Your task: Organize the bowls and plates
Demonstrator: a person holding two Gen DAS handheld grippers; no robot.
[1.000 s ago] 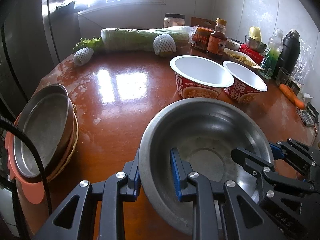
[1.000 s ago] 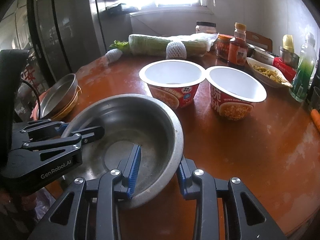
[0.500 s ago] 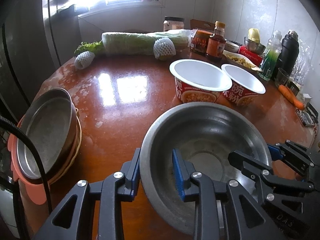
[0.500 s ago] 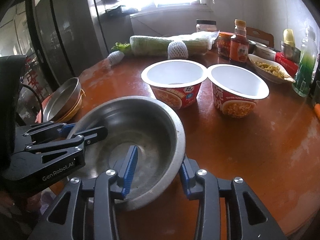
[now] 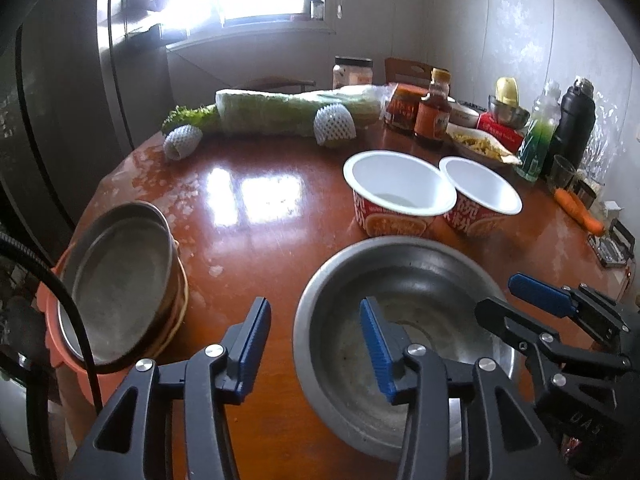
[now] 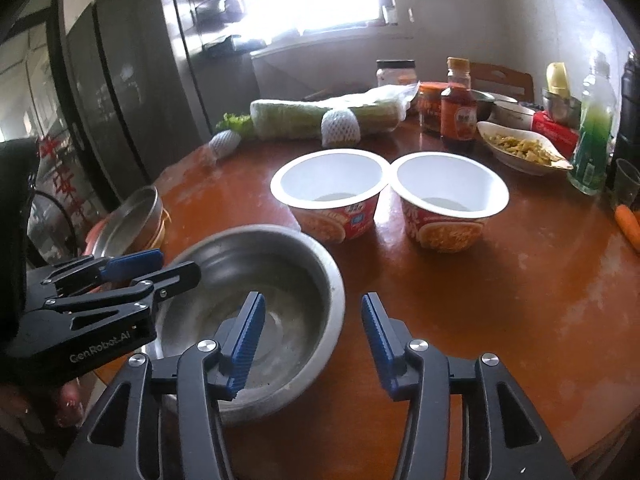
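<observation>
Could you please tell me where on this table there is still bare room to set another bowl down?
The widest bare patch of the table lies between the stacked plates, the wrapped cabbage and the two paper noodle bowls. A second lies right of the steel bowl, before the carrot. The far right edge, around the sauce bottle, is crowded.

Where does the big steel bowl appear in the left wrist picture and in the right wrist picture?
Left wrist view: steel bowl at bottom centre-right.
Right wrist view: steel bowl at lower left of centre.
Shared landmark: the two white noodle cups stand just beyond it in both.
</observation>
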